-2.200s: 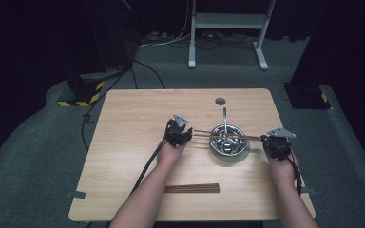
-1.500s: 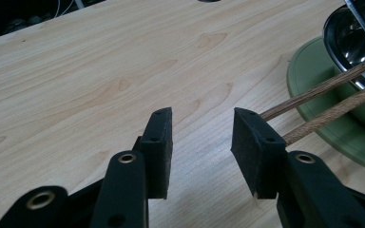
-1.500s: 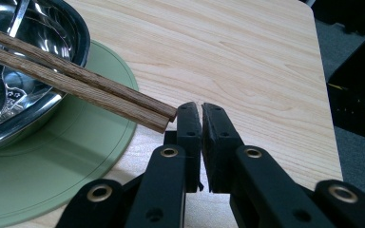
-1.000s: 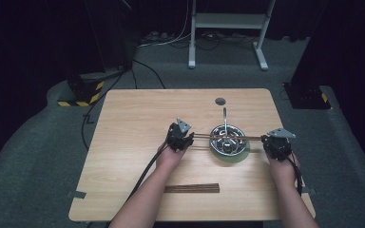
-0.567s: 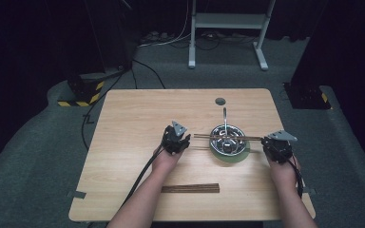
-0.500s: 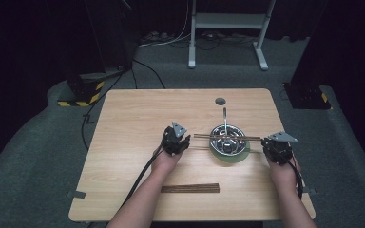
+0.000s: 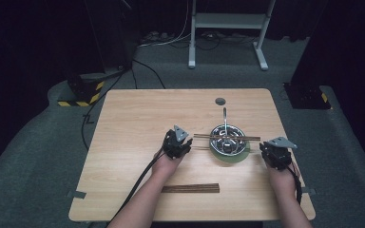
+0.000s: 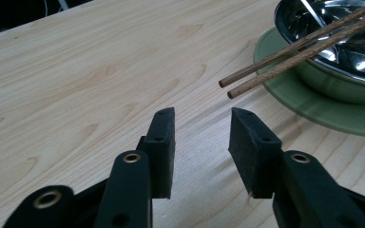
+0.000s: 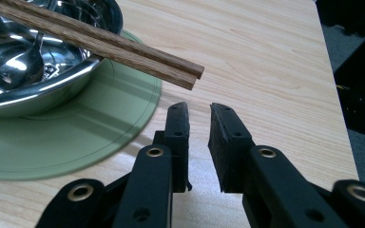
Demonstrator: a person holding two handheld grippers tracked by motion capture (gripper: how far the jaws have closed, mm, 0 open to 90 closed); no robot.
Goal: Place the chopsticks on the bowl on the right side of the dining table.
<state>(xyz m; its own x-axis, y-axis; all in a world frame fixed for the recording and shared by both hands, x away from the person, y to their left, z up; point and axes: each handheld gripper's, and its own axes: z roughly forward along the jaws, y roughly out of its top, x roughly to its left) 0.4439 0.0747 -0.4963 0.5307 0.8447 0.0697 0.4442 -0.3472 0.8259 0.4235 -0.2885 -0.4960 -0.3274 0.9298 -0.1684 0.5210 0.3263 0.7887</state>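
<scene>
A pair of brown chopsticks lies across the rim of a steel bowl that stands on a green plate. A metal spoon rests in the bowl with its handle pointing to the far side. My left gripper sits just left of the chopsticks' left ends. It is open, its jaws have just closed a little, and nothing is between them. My right gripper is just off the right ends. It is open by a narrow gap, its jaws have just been opening, and they are empty.
A second pair of chopsticks lies flat near the table's front edge, between the forearms. A small dark round spot sits near the far edge. The wooden table has bare room to the left; cables and a white stand are on the floor beyond.
Both grippers have drawn back a little toward the person, away from the chopsticks' ends. The chopsticks stay lying across the bowl.
</scene>
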